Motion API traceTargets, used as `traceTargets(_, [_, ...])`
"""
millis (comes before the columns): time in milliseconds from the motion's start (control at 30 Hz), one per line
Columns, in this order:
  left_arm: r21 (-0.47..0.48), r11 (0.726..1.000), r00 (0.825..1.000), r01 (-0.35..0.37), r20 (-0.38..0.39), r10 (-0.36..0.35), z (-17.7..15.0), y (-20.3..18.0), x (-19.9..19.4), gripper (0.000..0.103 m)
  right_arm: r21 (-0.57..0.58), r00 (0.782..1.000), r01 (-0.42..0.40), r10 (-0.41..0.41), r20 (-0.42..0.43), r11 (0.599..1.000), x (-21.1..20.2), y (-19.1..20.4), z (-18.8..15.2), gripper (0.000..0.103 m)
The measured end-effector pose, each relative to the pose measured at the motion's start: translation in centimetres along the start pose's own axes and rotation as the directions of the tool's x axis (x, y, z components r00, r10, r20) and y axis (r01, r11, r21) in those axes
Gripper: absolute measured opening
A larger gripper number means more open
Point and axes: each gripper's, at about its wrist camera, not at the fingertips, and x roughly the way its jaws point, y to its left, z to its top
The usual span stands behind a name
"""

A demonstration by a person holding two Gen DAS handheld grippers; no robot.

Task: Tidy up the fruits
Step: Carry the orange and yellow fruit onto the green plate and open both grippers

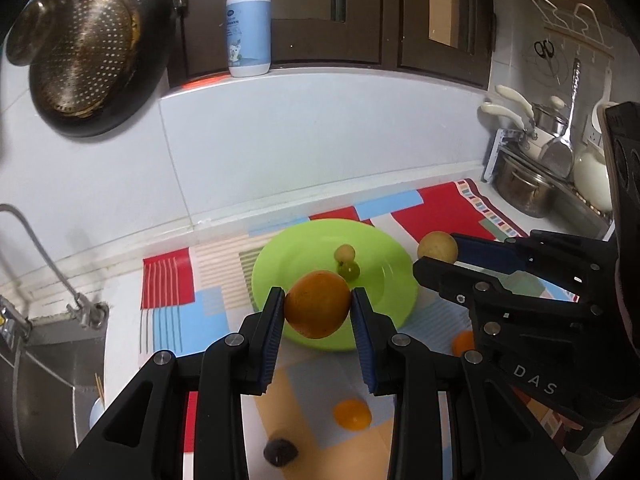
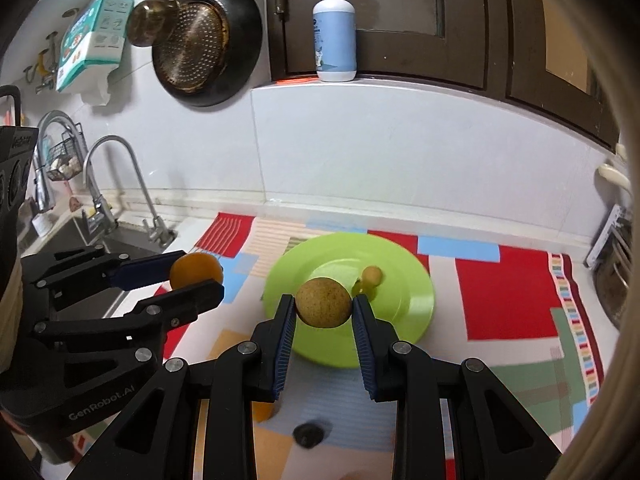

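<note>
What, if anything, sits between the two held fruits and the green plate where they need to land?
Nothing visible blocks either path. The left gripper holds the orange above the green plate's near rim; the right gripper holds the brownish fruit likewise. Two small fruits already occupy the plate's middle, so release beside them.

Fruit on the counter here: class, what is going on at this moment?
A person is sorting fruit with a pair of tongs in each hand. The left tongs grip an orange, and the right tongs grip a brownish-yellow round fruit, both held over the green plate. Two small green fruits already lie on the plate. More fruit, including a small orange one, waits on the patterned mat.
</note>
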Motion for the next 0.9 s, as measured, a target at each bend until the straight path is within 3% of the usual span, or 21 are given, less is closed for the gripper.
traceTargets(500, [0.01, 0.999, 0.998, 0.031, -0.057, -0.031, 4.5, 1.5, 6.7, 0.033, 0.032, 0.994, -0.031, 0.034, -0.107, 0.999, 7.0, -3.6, 3.6, 0.03])
traceTargets(900, [-0.012, 0.998, 0.986, 0.066, -0.152, -0.067, 5.4, 3.1, 13.6, 0.033, 0.051, 0.976, -0.054, 0.063, -0.21, 0.997, 14.1, -6.0, 5.0, 0.03])
